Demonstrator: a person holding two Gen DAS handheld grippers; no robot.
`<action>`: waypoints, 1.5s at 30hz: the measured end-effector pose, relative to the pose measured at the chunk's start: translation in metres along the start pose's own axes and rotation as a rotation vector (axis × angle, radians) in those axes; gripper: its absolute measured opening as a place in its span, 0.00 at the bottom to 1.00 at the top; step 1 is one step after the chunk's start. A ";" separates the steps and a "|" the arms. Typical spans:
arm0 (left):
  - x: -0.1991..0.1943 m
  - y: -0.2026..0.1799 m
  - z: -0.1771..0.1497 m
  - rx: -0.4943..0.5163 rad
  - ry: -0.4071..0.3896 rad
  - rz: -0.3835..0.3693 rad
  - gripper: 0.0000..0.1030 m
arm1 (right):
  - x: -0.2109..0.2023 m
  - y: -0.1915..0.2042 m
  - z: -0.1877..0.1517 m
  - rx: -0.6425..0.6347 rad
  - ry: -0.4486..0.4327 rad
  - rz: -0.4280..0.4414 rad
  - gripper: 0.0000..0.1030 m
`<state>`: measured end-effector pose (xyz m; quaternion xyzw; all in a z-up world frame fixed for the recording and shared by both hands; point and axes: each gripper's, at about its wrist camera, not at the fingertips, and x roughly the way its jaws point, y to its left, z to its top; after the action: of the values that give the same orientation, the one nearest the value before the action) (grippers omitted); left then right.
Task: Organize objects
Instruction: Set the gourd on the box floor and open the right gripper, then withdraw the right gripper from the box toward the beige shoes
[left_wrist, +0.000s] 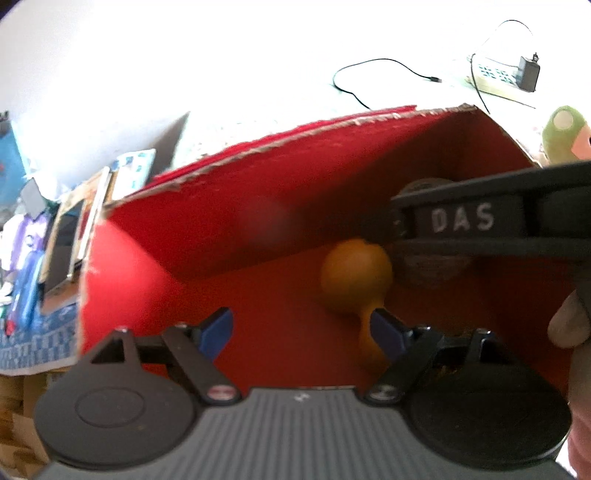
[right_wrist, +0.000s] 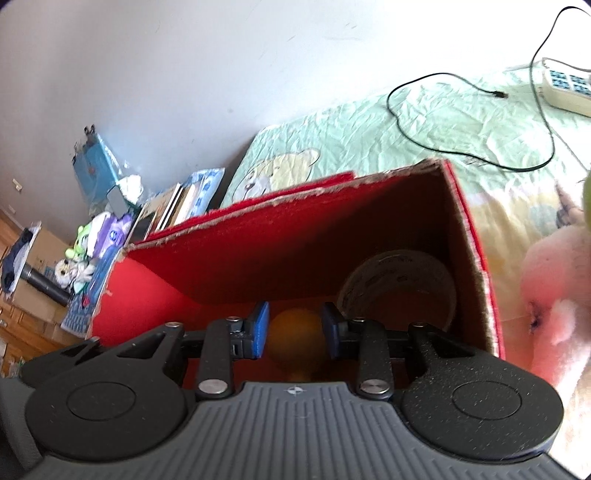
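Note:
A red cardboard box (left_wrist: 236, 206) stands open on the bed; it also shows in the right wrist view (right_wrist: 236, 258). An orange maraca-shaped toy (left_wrist: 356, 277) lies on the box floor, and its round head shows in the right wrist view (right_wrist: 295, 339). A roll of tape (right_wrist: 402, 280) leans in the box's right corner. My left gripper (left_wrist: 301, 332) is open over the box, its right finger beside the toy's handle. My right gripper (right_wrist: 293, 332) is open above the toy's head, not touching it. The right gripper's body crosses the left wrist view (left_wrist: 480, 218).
A pink and green plush toy (right_wrist: 554, 291) lies right of the box, also visible in the left wrist view (left_wrist: 565, 136). A black cable (right_wrist: 480, 122) and a power strip (right_wrist: 565, 85) lie on the green bedsheet. Books and clutter (right_wrist: 166, 210) stand left of the box.

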<state>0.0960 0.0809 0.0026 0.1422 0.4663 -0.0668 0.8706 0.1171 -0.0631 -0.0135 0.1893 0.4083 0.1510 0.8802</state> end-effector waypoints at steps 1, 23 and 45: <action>-0.004 0.001 -0.001 -0.003 -0.006 0.010 0.81 | -0.002 0.000 -0.001 0.003 -0.013 -0.005 0.33; -0.055 0.010 -0.029 -0.123 -0.059 0.159 0.83 | -0.087 0.013 -0.033 -0.013 -0.204 0.008 0.54; -0.092 -0.009 -0.056 -0.198 -0.027 0.274 0.88 | -0.134 0.011 -0.059 -0.154 -0.135 0.170 0.68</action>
<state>-0.0019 0.0885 0.0479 0.1171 0.4349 0.0969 0.8876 -0.0130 -0.0974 0.0454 0.1647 0.3178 0.2430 0.9016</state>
